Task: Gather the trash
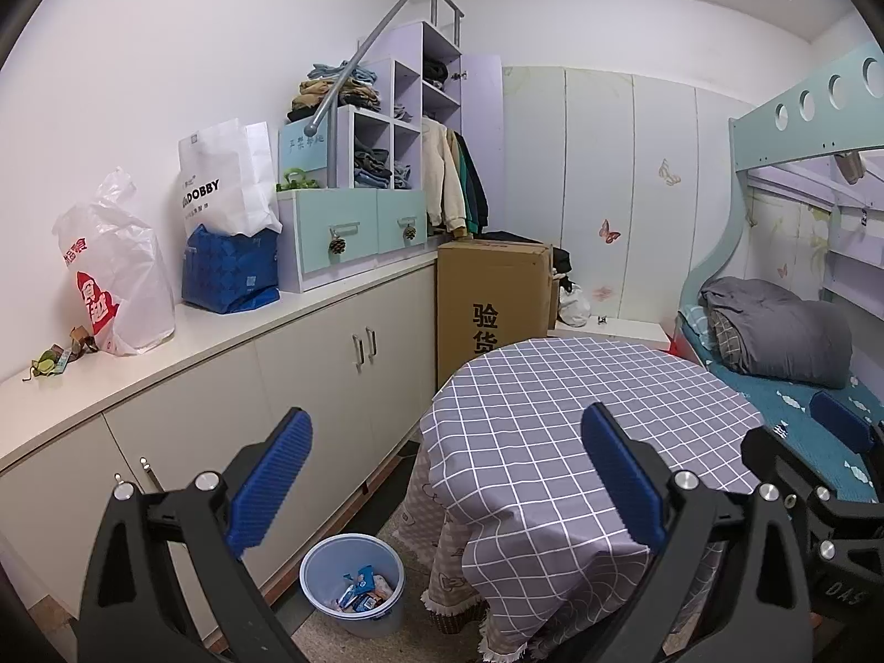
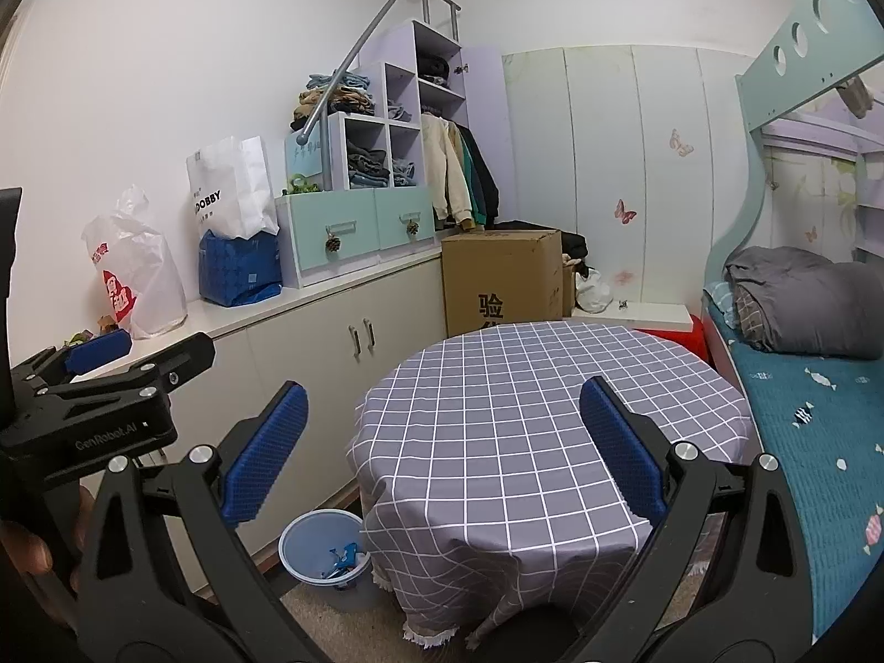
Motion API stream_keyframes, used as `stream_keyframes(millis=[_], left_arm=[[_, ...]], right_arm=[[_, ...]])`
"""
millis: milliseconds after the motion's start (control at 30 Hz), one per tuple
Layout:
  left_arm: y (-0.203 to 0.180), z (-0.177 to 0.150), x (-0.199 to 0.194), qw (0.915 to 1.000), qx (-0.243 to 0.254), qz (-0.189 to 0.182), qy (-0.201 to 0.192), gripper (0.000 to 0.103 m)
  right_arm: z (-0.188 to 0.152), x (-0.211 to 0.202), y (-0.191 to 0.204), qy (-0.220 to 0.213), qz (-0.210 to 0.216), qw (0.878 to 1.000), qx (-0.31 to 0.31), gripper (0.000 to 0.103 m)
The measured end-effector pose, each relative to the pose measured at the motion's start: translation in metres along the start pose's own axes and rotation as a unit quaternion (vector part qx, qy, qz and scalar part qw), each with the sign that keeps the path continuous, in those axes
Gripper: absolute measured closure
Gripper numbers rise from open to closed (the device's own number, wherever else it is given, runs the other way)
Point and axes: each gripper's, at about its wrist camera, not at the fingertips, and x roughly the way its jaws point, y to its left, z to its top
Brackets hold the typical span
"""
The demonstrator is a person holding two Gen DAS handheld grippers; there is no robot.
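Since the blue bin (image 1: 352,585) on the floor beside the round table (image 1: 580,414) already holds several wrappers and the checked cloth is bare, I'd say most of the collecting is done. Both the left gripper (image 1: 442,480) and the right gripper (image 2: 436,453) hang over the table spread wide with nothing between their pads. What looks left is the crumpled scraps (image 1: 55,356) on the cabinet counter (image 1: 232,326), beside the white plastic bag (image 1: 119,271).
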Motion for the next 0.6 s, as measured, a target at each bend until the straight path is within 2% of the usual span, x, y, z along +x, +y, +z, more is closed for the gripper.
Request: stream_keyframes(millis=[600], left_arm=[[-0.0006, 0.0006, -0.0013, 1.0, -0.001, 0.001, -0.003, 0.007]], right_arm=[[-0.0008, 0.0008, -0.0016, 0.001, 0.002, 1.0, -0.001, 0.006]])
